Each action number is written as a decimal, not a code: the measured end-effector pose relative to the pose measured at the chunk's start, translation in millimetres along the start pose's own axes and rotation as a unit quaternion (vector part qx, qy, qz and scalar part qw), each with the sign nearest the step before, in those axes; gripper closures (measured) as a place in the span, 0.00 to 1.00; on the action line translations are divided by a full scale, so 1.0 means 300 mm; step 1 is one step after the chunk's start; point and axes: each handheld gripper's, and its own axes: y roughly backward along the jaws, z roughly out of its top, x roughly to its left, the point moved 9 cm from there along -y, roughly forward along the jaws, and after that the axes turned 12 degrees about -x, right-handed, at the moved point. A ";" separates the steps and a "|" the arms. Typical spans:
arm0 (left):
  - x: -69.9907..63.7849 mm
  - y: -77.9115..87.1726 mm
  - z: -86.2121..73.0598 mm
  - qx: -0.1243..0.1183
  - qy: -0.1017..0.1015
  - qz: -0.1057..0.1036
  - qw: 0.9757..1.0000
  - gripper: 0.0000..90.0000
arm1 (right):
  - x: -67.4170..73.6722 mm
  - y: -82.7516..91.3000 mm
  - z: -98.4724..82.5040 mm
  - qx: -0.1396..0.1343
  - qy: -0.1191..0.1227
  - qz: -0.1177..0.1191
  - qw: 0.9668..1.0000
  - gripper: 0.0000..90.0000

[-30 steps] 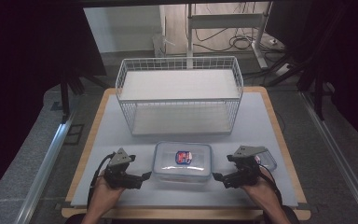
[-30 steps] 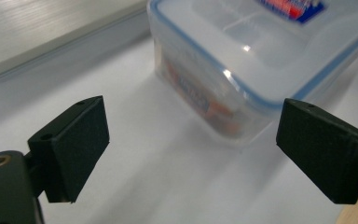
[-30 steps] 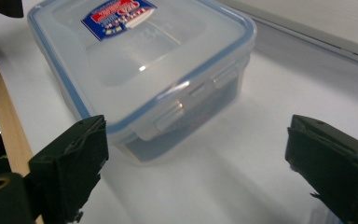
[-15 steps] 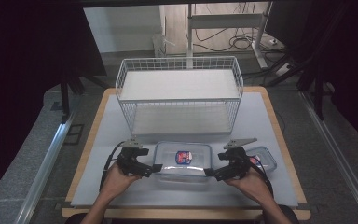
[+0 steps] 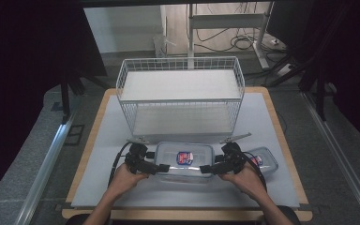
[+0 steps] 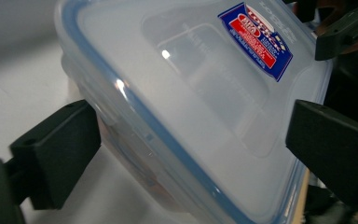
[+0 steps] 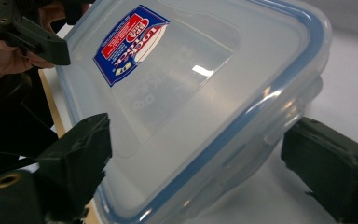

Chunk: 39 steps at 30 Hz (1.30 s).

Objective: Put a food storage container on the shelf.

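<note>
A clear plastic container [image 5: 184, 161] with a blue-rimmed lid and a red-and-blue label is sitting at the near middle of the white mat [image 5: 103, 154], just in front of the wire basket [image 5: 180, 93]. The left gripper [image 5: 161, 168] is straddling its left end with jaws spread wide, having just been opening; its pads are standing clear of the walls. The right gripper [image 5: 205, 168] is straddling the right end, its jaws having just been closing, yet gaps are showing beside both pads. A smaller lidded container [image 5: 265, 159] is lying just beyond the right hand [image 5: 243, 178], near the mat's right edge. The mat is covering a wood-edged table [image 5: 281, 126]; behind it a metal stand [image 5: 225, 23] and loose cables [image 5: 243, 44] are lying on the grey floor.
</note>
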 end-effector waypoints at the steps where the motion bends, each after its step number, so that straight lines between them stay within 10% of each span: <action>1: -0.003 0.001 -0.001 0.004 0.001 0.004 1.000 0.05 | 0.003 0.004 -0.001 0.000 -0.001 0.000 1.000 0.14; 9: -0.040 0.045 -0.019 -0.001 -0.021 0.020 1.000 0.14 | 0.037 0.042 -0.030 -0.013 -0.004 0.003 1.000 0.26; 22: -0.080 0.144 -0.053 -0.084 0.006 0.017 0.996 0.51 | 0.065 0.094 -0.030 -0.061 0.002 0.016 0.998 0.50; 39: -0.067 0.145 -0.070 -0.082 0.063 -0.013 0.995 0.53 | 0.058 0.097 -0.030 -0.068 -0.034 0.029 0.997 0.53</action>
